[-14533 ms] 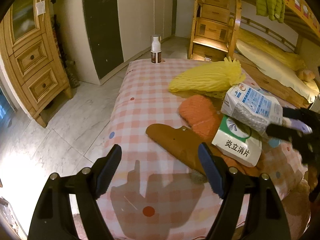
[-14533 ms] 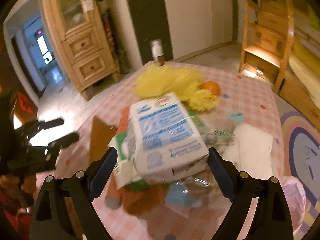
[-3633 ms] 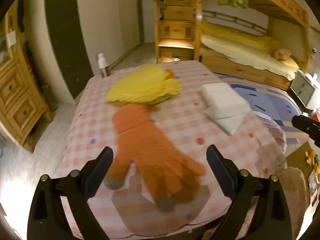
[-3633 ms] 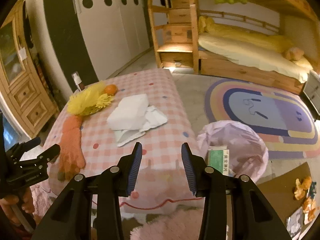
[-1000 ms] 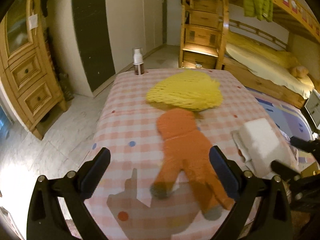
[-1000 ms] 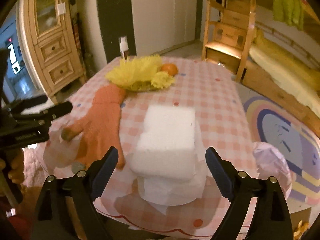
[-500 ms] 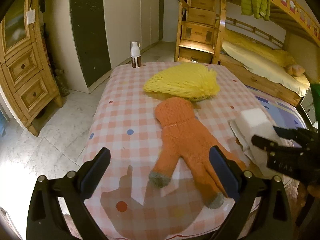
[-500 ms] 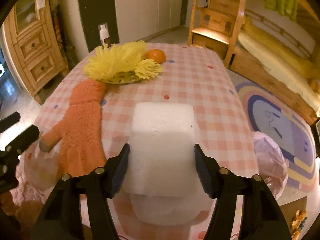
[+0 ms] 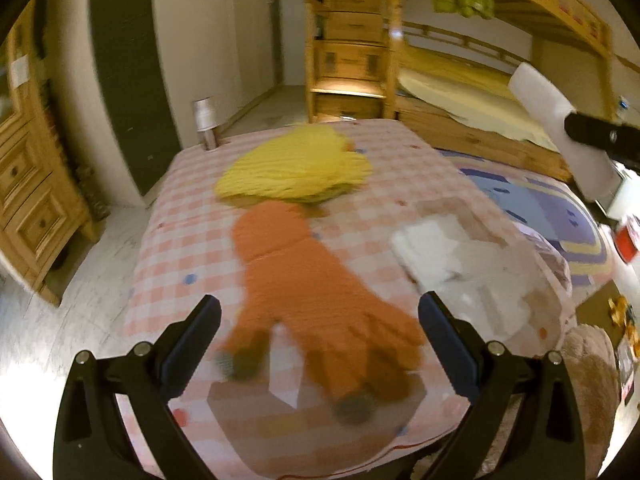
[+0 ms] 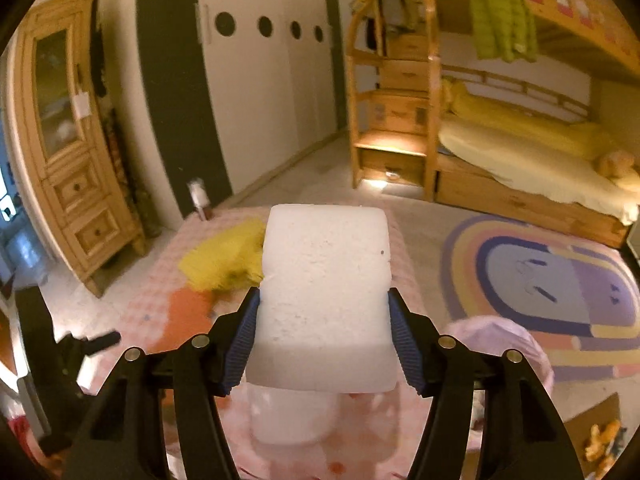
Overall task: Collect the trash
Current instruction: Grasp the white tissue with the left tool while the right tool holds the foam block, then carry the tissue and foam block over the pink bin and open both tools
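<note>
Foam block (image 10: 324,292), unlabelled, sits clamped in the right gripper (image 10: 324,340) jaws; left gripper (image 9: 318,344) jaws gape empty.

My right gripper (image 10: 323,338) is clamped on the white foam block (image 10: 324,292), while my left gripper (image 9: 320,340) hangs spread wide, holding nothing.

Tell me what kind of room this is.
Most likely a child's bedroom. A wooden bunk bed with yellow bedding fills the right side, drawer steps climb to its top bunk, and a rainbow rug with a face covers the floor beside a table with a pink checked cloth.
</note>
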The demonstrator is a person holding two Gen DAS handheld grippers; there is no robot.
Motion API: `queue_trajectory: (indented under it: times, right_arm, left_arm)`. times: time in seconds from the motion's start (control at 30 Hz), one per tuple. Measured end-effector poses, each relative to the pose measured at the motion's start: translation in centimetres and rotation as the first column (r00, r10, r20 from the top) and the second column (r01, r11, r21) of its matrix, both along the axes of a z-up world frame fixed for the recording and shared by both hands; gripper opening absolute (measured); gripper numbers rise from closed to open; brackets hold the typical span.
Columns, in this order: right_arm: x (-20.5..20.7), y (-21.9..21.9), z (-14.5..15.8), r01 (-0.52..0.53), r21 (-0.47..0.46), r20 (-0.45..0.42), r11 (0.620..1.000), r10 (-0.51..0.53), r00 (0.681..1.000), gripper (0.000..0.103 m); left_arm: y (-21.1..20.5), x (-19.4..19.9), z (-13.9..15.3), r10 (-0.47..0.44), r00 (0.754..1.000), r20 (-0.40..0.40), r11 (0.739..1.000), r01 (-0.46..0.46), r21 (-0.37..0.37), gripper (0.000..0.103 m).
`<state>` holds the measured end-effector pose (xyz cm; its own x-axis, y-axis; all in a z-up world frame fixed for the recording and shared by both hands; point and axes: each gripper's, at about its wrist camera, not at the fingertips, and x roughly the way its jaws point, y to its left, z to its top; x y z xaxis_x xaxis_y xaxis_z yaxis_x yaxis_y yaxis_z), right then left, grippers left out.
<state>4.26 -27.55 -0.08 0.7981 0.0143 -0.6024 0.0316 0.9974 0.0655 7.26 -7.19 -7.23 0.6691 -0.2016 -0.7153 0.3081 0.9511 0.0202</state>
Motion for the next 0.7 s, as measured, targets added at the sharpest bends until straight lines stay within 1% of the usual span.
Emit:
queue_trajectory:
  times: [0.1, 0.17, 0.2, 0.27, 0.4, 0.43, 0.53, 0.6, 0.67, 0.7]
  right_arm:
    - [-0.8, -1.2, -1.5, 0.028, -0.022, -0.038, 0.999, -0.028, 0.999, 0.062]
    - [-1.4, -2.0, -2.4, 0.044, -0.016, -0.060, 0.999, -0.045, 0.997, 0.063]
    - [-1.9, -2.6, -2.8, 0.053, -0.009, -0.071, 0.999, -0.054, 0.996, 0.063]
    - [-2.4, -3.5, -3.3, 0.067, -0.001, -0.085, 0.998, -0.067, 0.994, 0.063]
    - [-3.3, -4.8, -3.9, 0.092, 0.010, -0.097, 0.996, -0.091, 0.991, 0.063]
    - [-3.5, -5.3, -4.1, 0.099, 0.017, -0.100, 0.995, -0.096, 0.990, 0.063]
    - [-3.9, -6.1, -4.3, 0.113, 0.029, -0.104, 0.993, -0.109, 0.989, 0.063]
    - [-4.0, -6.6, -4.5, 0.118, 0.036, -0.106, 0.992, -0.113, 0.988, 0.063]
    - [-4.3, -6.6, -4.6, 0.120, 0.040, -0.107, 0.992, -0.115, 0.988, 0.063]
    - [-4.4, -6.6, -4.6, 0.122, 0.042, -0.108, 0.992, -0.117, 0.987, 0.063]
  left_arm:
    - [-2.0, 0.0, -0.2, -0.055, 0.998, -0.007, 0.998, 0.055, -0.004, 0.095]
    - [-3.6, 0.1, -0.5, -0.110, 0.994, -0.018, 0.994, 0.110, -0.010, 0.086]
    - [-4.2, 0.2, -0.7, -0.131, 0.991, -0.024, 0.991, 0.131, -0.010, 0.084]
    - [-5.8, 0.5, -1.3, -0.179, 0.983, -0.048, 0.984, 0.179, 0.001, 0.072]
    - [-8.4, 1.1, -2.7, -0.268, 0.958, -0.100, 0.961, 0.273, 0.041, 0.071]
    - [-9.1, 1.2, -3.2, -0.296, 0.947, -0.121, 0.951, 0.305, 0.056, 0.071]
    - [-10.1, 1.1, -4.2, -0.321, 0.934, -0.156, 0.937, 0.337, 0.090, 0.076]
    - [-10.1, 1.3, -4.5, -0.328, 0.931, -0.158, 0.937, 0.342, 0.068, 0.078]
    - [-9.9, 2.0, -4.7, -0.331, 0.927, -0.175, 0.940, 0.340, 0.024, 0.079]
    - [-9.7, 2.1, -4.8, -0.332, 0.928, -0.171, 0.940, 0.341, 0.024, 0.079]
